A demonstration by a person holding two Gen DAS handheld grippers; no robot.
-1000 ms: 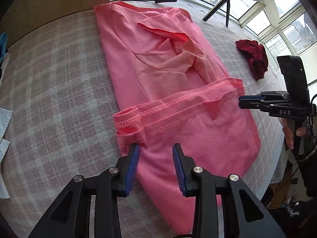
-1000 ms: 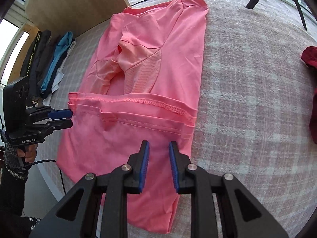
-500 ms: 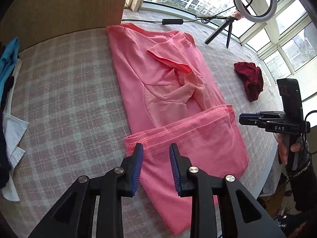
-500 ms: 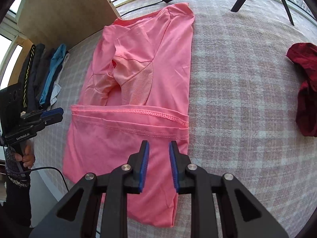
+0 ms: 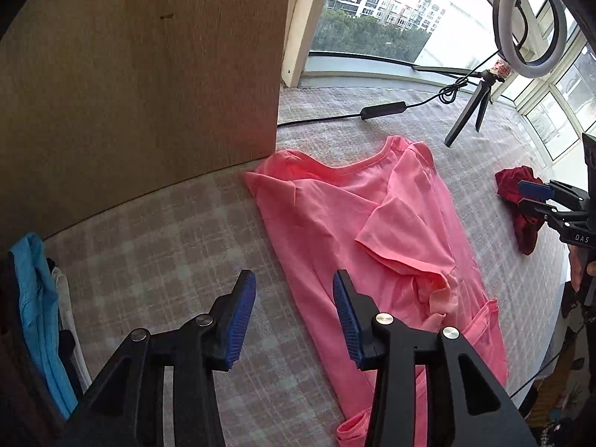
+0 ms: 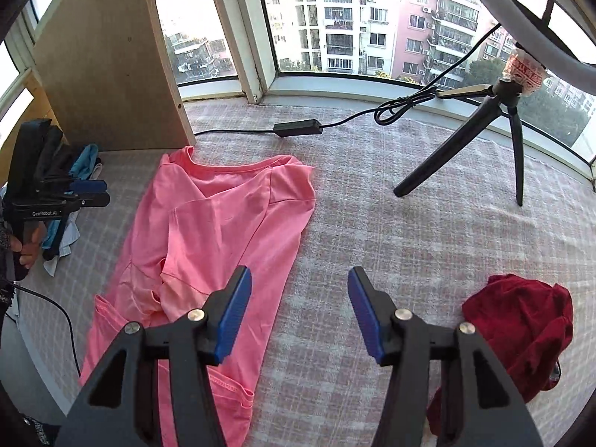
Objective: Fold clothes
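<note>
Pink shirt (image 5: 357,231) lies flat on the checked tabletop (image 5: 156,246) with its near end folded up, both hand-held grippers, left (image 5: 294,318) and right (image 6: 300,313), have just been opening with nothing inside, and should next grab the far collar end.

The near hem of the pink shirt (image 5: 372,231) runs under the left gripper's arms, behind its jaws, and off the bottom edge; the right wrist view hides it likewise. The dark red garment (image 6: 521,339), right of the right gripper's jaws, is partly covered by that gripper's arm. The ring light (image 5: 529,18), far beyond the jaws, is cut by the top edge in the right wrist view
</note>
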